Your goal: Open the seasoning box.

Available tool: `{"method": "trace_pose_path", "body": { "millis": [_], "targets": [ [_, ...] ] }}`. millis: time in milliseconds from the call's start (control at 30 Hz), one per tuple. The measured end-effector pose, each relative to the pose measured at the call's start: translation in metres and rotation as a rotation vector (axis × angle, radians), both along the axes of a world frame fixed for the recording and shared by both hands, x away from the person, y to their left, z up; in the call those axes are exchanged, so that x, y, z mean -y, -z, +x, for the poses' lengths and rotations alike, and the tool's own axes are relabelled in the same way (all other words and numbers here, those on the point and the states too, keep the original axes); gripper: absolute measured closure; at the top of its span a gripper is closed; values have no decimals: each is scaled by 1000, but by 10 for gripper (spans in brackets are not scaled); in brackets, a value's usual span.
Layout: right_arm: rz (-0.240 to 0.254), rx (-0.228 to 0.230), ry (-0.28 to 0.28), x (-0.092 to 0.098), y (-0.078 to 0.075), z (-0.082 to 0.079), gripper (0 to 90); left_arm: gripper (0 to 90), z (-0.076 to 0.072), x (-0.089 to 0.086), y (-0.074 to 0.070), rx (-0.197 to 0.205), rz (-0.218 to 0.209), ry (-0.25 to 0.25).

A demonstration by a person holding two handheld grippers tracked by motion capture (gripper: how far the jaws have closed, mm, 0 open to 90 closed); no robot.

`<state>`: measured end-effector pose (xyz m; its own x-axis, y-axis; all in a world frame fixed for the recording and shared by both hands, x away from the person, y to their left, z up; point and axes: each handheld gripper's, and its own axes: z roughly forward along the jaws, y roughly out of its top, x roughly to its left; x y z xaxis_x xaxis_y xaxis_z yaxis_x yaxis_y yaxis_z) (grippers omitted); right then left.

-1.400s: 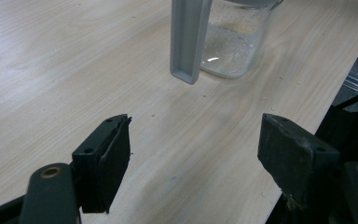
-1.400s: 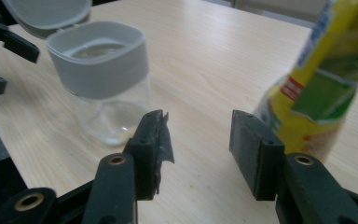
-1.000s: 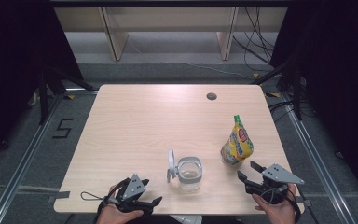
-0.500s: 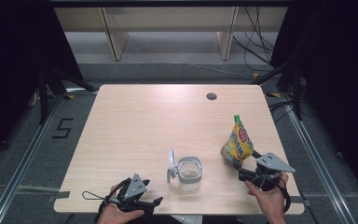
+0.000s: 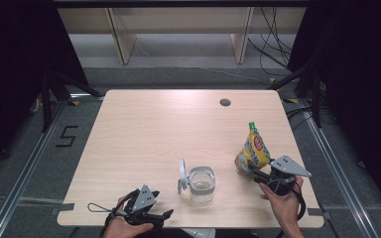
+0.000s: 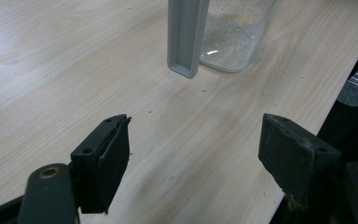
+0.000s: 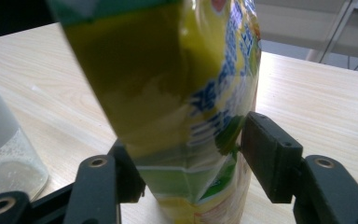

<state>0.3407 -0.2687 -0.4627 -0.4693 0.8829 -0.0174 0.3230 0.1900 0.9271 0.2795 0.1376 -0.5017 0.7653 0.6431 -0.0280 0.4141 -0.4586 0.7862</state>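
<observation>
On the desk (image 5: 144, 124), the right hand-held gripper (image 7: 191, 158) straddles the upright snack bag (image 7: 177, 93) (jaws not visibly clamped); the left hand-held gripper (image 6: 193, 154) gapes empty.

On the wooden table (image 5: 144, 129), a yellow snack bag (image 5: 254, 148) stands beside the right hand-held gripper (image 5: 259, 174).

Wooden table (image 5: 144, 134), rear shelving (image 5: 178, 29).

Looking like a lab recording rig: bare wooden table (image 5: 154, 148) sitting between floor rails (image 5: 25, 173), black curtains (image 5: 15, 59) hanging around, cables (image 5: 273, 49) trailing behind.
</observation>
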Motion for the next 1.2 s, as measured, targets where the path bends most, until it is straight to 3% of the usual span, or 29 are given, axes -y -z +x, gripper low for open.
{"method": "trace_pose_path", "body": {
  "millis": [67,100,167,200,300,333,367,400,433,600,667,700,733,800,833,867,900,933,967,1033,1133,1200],
  "targets": [
    [-10,-14,-26,4,-2,1,496,246,0,1,0,2,-8,-3],
    [-18,6,-35,7,-2,2,508,247,-1,1,0,-3,-14,2],
    [-2,-31,-44,11,-5,2,538,249,-1,2,0,2,-12,3],
    [-18,-7,-70,15,-6,5,550,249,-1,1,0,4,-10,3],
    [-9,-19,-96,23,-8,8,576,250,-1,1,0,2,-12,2],
    [-17,-34,-107,26,-10,9,581,251,-1,2,0,2,-11,3],
    [-34,-21,-125,29,-10,12,586,251,0,2,0,4,-9,6],
    [-20,-47,-126,29,-11,11,588,251,-1,2,0,4,-12,10],
    [-45,-24,-147,32,-12,14,589,251,0,2,0,7,-9,10],
    [-24,-59,-180,35,-13,17,598,252,0,2,0,-3,-8,7],
    [-31,-33,-179,37,-12,18,595,252,0,2,0,-3,-6,7],
    [-21,-43,-161,36,-11,16,585,252,0,2,1,1,-11,10],
    [-24,-22,-177,36,-10,19,556,252,-1,2,1,-1,-15,11],
    [6,-55,-132,32,-5,17,424,252,-1,2,1,2,-18,8],
    [6,-57,-112,31,-1,17,390,252,-1,2,1,2,-17,8],
    [-7,-42,-126,31,3,20,361,252,0,2,1,7,-12,12],
    [17,-67,-102,28,6,19,333,252,0,2,0,9,-10,14],
    [35,-82,-88,25,8,17,313,252,-1,2,1,4,-14,10],
    [15,-43,-111,25,11,20,304,252,0,2,0,9,-11,13],
    [6,-36,-95,23,12,19,286,252,-1,2,1,-1,-14,10],
    [55,-22,-86,22,16,21,269,252,0,2,1,8,-2,7],
    [56,-14,-76,22,20,23,262,252,0,2,1,8,-2,8]
  ]
}}
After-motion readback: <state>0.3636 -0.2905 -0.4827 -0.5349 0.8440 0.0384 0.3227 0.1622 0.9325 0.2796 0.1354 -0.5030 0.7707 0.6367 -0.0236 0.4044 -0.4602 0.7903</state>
